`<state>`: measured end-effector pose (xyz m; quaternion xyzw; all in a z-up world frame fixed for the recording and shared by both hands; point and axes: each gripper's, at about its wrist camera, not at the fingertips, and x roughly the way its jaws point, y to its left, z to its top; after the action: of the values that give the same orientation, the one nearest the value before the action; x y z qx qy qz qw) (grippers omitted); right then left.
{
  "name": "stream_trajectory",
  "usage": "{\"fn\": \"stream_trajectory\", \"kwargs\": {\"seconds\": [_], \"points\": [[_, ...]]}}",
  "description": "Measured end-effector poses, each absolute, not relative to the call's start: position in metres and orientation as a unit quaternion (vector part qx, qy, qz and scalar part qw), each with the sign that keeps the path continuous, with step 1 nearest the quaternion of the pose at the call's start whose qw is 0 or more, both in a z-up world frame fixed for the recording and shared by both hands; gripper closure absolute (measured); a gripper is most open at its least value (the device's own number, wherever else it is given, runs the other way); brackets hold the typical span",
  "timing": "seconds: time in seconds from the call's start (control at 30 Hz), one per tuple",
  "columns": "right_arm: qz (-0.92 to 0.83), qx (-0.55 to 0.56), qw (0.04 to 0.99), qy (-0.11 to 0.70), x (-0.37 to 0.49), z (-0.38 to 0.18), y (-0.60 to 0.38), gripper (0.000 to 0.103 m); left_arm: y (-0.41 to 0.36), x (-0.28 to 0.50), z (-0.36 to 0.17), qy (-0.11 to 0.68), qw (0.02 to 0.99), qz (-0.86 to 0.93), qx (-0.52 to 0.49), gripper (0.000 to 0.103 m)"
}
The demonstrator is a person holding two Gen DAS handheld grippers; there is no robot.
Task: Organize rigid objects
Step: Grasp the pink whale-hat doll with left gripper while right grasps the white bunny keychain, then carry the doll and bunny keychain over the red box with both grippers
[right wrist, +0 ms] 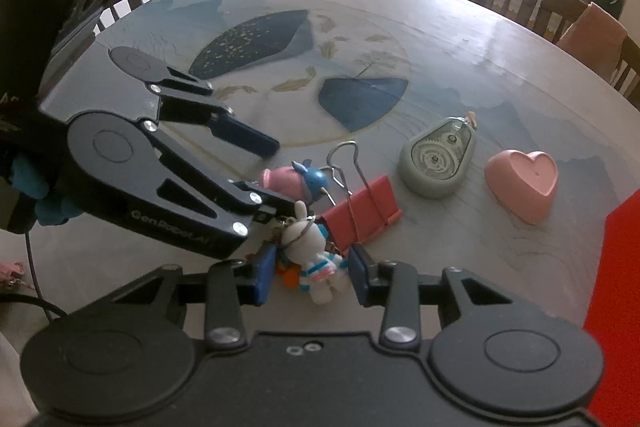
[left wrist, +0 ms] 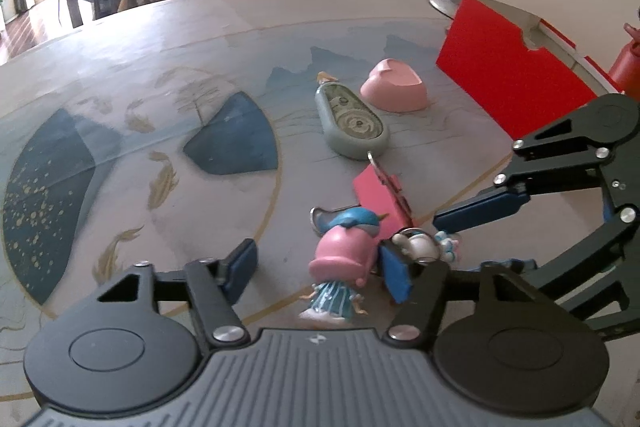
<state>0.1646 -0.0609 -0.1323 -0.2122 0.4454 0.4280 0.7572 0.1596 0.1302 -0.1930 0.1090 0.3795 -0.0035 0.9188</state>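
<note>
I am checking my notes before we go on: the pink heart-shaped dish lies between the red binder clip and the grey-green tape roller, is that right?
Not quite: the right wrist view shows the tape roller in the middle, between the binder clip and the heart-shaped dish.

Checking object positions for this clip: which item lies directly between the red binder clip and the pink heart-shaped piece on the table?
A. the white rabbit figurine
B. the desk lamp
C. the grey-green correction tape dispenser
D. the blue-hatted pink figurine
C: in the right wrist view the correction tape dispenser sits between the red binder clip and the pink heart.
</note>
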Motion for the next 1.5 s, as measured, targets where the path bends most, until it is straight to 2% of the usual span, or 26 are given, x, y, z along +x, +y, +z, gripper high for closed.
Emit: {"fn": "stream_trajectory", "kwargs": {"seconds": [0.03, 0.07, 0.13, 0.8, 1.5], "points": [[0.427, -0.208, 0.759, 0.445, 0.165, -0.131, -0.062, 0.070, 0.130, 0.160, -0.193, 0.379, 0.919, -0.012, 0.110, 0.049], [0.426, -0.204, 0.760, 0.446, 0.165, -0.131, -0.063, 0.071, 0.129, 0.160, -0.193, 0.380, 0.918, -0.018, 0.110, 0.058], [0.422, -0.196, 0.763, 0.448, 0.165, -0.130, -0.065, 0.080, 0.128, 0.160, -0.193, 0.381, 0.918, -0.025, 0.109, 0.069], [0.358, -0.042, 0.809, 0.465, 0.144, -0.095, -0.131, 0.082, 0.141, 0.135, -0.176, 0.380, 0.923, -0.032, 0.051, 0.071], [0.291, 0.023, 0.869, 0.400, 0.137, -0.019, -0.213, 0.082, 0.066, 0.098, -0.116, 0.341, 0.933, -0.091, 0.066, 0.071]]}}
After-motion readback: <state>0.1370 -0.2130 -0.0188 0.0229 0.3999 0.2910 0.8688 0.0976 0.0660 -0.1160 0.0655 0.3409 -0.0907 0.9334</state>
